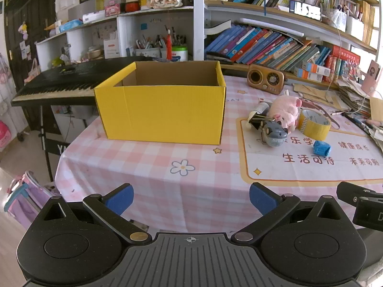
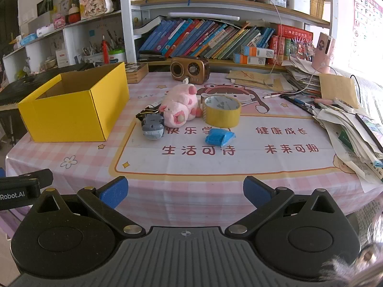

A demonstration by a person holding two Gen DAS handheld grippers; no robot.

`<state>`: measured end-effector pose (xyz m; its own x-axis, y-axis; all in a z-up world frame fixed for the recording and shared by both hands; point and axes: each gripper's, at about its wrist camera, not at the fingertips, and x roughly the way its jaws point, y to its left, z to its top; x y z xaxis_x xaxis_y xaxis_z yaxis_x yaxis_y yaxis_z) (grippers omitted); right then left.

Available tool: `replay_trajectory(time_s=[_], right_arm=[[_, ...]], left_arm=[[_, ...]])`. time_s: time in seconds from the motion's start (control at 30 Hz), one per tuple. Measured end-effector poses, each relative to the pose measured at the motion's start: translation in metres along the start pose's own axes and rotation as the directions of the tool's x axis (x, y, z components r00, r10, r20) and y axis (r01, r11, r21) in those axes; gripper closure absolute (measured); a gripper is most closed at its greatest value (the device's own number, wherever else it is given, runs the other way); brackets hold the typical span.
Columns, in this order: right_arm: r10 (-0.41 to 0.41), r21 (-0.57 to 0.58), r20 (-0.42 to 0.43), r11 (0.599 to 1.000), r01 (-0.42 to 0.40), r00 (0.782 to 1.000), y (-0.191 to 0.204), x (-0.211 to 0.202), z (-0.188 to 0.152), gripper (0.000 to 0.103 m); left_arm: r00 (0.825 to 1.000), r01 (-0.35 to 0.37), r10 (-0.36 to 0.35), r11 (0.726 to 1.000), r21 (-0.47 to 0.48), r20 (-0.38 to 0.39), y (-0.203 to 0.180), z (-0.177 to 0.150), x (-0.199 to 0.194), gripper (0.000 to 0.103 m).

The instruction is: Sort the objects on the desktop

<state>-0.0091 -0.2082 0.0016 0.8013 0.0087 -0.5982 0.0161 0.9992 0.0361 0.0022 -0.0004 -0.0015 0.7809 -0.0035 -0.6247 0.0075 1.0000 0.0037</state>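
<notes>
Desktop objects lie in a loose cluster on your bench (image 2: 215, 167), on the pink checked cloth to the right of the yellow cardboard box (image 2: 71, 112). That box stands open-topped, and the part of its brown inside you can see holds nothing; its long side runs toward the far shelves in the right wrist view.

Your pink plush pig (image 2: 179, 105) lies on its side, its long axis running left to right, snout toward the yellow tape roll (image 2: 221, 110), which stands on its flat end with the hole facing up and touches the pig. The grey toy car (image 2: 153, 125) sits just in front of the pig, nose toward you, with a black binder clip (image 2: 146, 114) just behind it. The crumpled blue packet (image 2: 219, 138) lies nearer you, apart from the rest, its length across the bench.

Your left hand-held gripper (image 1: 191, 198) and your right hand-held gripper (image 2: 185, 192) both hover over the near edge, blue pads spread wide apart, gripping nothing.
</notes>
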Motion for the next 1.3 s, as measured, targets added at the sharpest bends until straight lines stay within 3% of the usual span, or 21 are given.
replay_trajectory(time_s=[1.3], right_arm=[[0.003,-0.004,-0.002,1.000,-0.003,1.000,0.0000,0.0012,-0.0003,0.000]], left_arm=[[1.000,0.004,-0.004,1.000,-0.006,-0.013,0.0029,-0.0002,-0.0008,0.000]])
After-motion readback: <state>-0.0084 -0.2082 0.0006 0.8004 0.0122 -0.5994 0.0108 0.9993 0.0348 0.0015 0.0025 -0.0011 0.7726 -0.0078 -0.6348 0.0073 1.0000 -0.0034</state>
